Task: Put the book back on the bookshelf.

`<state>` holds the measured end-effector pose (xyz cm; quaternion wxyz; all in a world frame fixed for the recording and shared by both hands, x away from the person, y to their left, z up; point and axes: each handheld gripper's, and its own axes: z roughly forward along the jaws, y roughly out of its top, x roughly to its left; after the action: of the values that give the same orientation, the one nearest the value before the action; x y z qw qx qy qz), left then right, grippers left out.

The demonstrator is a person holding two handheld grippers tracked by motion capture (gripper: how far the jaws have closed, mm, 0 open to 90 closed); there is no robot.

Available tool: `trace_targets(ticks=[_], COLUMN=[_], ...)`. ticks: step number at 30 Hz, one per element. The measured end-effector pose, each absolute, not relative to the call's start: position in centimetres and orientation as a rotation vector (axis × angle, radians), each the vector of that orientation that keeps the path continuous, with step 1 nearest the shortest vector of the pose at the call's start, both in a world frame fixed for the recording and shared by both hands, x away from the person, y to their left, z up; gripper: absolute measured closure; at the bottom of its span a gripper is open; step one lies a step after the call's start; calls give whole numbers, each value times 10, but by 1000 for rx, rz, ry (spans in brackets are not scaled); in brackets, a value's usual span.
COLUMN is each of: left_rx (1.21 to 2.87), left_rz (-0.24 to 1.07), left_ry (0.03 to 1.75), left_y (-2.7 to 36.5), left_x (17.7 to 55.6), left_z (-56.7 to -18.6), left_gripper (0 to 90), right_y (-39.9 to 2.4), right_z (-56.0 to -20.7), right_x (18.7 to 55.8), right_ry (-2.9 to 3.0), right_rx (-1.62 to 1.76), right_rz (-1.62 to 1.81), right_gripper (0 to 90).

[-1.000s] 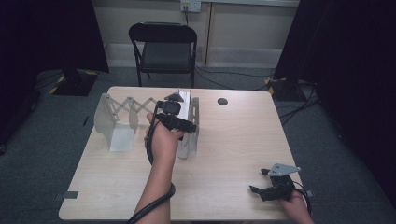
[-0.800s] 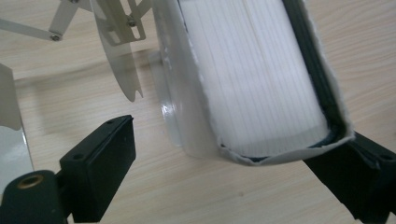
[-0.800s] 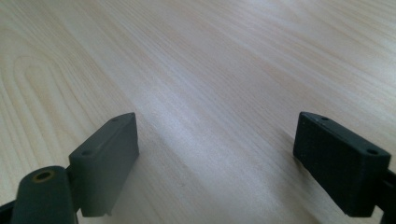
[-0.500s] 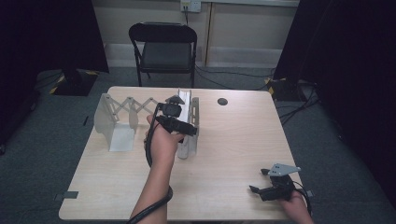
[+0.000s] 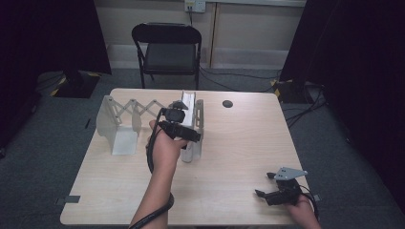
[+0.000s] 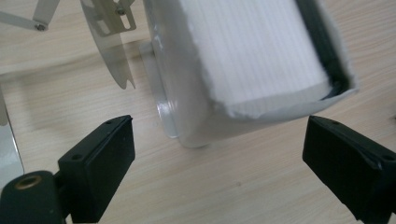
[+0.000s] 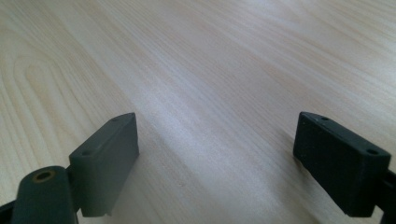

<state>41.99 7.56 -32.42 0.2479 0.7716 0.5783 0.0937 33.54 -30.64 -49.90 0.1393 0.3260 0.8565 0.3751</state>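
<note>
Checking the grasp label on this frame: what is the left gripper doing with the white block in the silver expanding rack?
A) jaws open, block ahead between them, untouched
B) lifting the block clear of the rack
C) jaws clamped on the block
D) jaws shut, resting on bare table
A: in the left gripper view the left gripper has both black jaws spread wide, clear of the white block, which sits in the silver expanding rack.

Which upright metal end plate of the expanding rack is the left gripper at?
The right end plate, with the white book against it; the left end plate stands apart beyond the scissor links.
</note>
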Motion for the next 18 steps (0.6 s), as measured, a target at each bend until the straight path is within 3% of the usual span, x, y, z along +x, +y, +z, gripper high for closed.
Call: trace_targets(ticks=[18], left_rx=[2119], left_rz=[233], left_ry=[1522], left_y=[77], left_x=[408], left_z=[-330], left_gripper=[88], right_y=[-306], right_z=[-499], right_x=[335], right_ry=[2475], right_rx=[942], right_rz=[1084], right_gripper=[136])
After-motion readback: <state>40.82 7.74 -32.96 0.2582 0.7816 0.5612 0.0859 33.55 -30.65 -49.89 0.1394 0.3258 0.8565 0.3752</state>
